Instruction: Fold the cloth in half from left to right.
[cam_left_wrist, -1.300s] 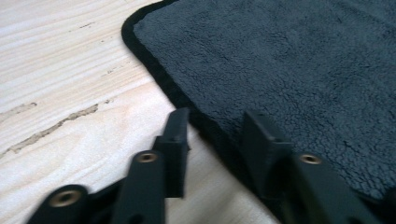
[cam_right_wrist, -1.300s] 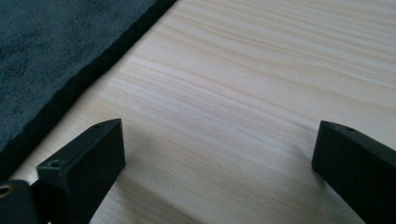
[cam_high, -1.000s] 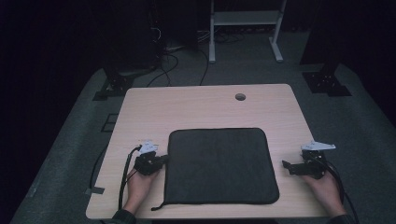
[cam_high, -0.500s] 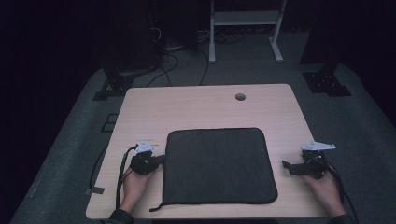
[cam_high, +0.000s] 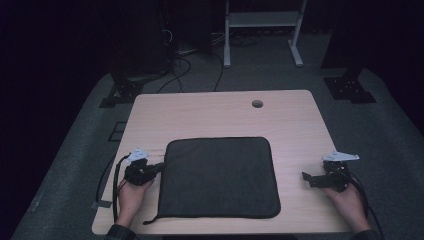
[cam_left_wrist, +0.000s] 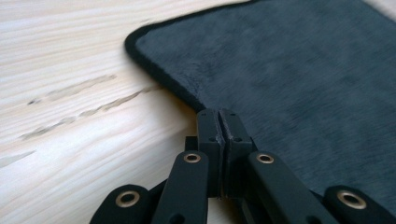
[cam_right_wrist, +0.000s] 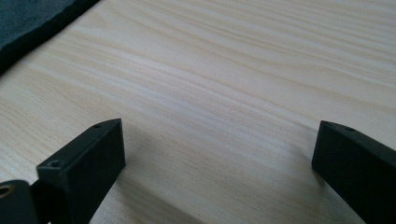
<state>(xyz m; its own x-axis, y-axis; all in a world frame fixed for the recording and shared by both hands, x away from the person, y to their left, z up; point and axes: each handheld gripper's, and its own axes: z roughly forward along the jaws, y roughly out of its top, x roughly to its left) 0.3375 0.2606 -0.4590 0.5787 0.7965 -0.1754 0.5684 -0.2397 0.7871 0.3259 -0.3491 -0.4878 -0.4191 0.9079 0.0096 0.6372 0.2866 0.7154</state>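
Tabletop (cam_high: 200, 112): mat (cam_high: 220, 175) edge in tongs (cam_left_wrist: 219, 116)

A dim lab or studio: bare wooden table (cam_high: 200, 115), grey carpet, tangled cables (cam_high: 185, 65), equipment stands (cam_high: 262, 30) behind.

A dark grey mat (cam_high: 220, 177) lies flat on the near half of the table, roughly square with rounded corners and a stitched black border; its left edge seems slightly puckered, and a small loop sticks out at its near-left corner
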